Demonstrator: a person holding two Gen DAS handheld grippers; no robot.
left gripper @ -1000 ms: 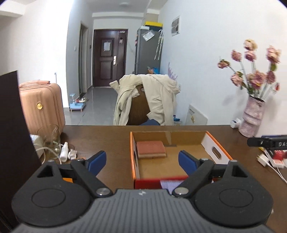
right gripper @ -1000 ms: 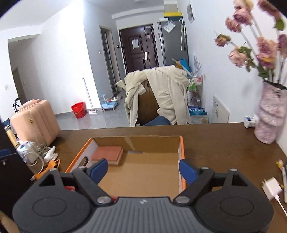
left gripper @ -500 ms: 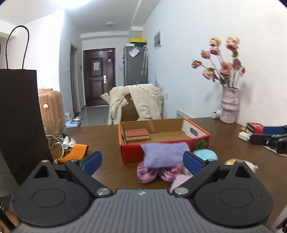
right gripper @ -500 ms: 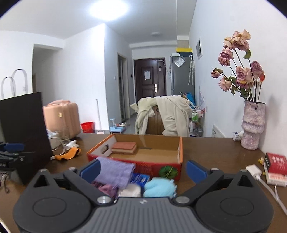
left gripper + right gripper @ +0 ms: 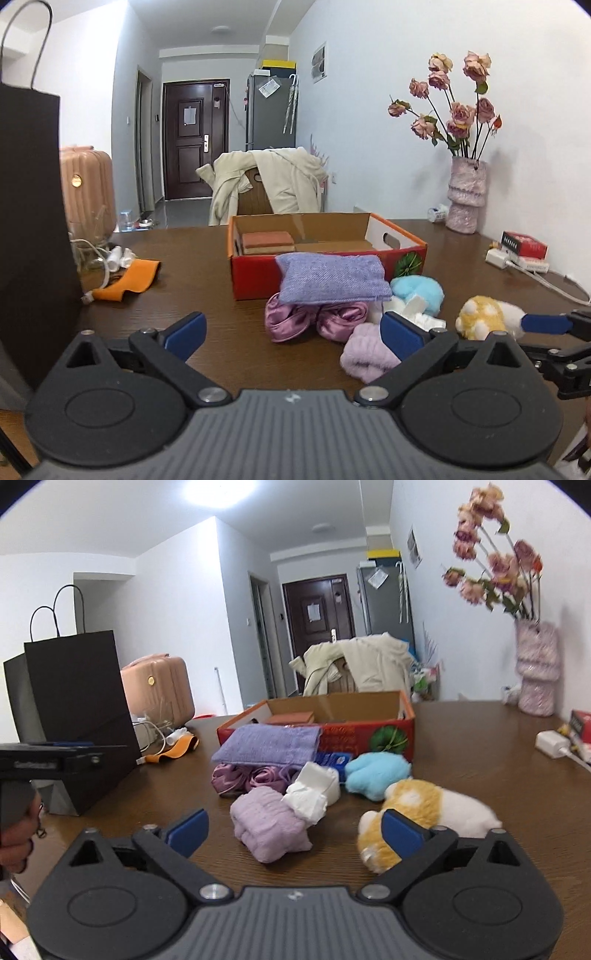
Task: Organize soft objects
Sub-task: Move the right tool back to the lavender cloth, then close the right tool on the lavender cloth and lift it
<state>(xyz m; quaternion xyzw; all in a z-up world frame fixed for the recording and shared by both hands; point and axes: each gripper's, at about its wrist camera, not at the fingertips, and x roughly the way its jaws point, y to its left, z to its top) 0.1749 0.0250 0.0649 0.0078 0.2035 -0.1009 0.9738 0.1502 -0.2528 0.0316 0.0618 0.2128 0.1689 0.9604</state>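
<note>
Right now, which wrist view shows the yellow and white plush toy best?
The right wrist view: the plush toy lies close and nearly whole on the table, only its near end hidden behind a finger of the right gripper. The left wrist view shows it smaller, near the right edge, partly behind a blue pad.

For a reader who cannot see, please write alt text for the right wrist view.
The open right gripper hovers before a rolled lilac towel and yellow-white plush toy on the brown wooden table; behind them stands an orange cardboard box.
</note>
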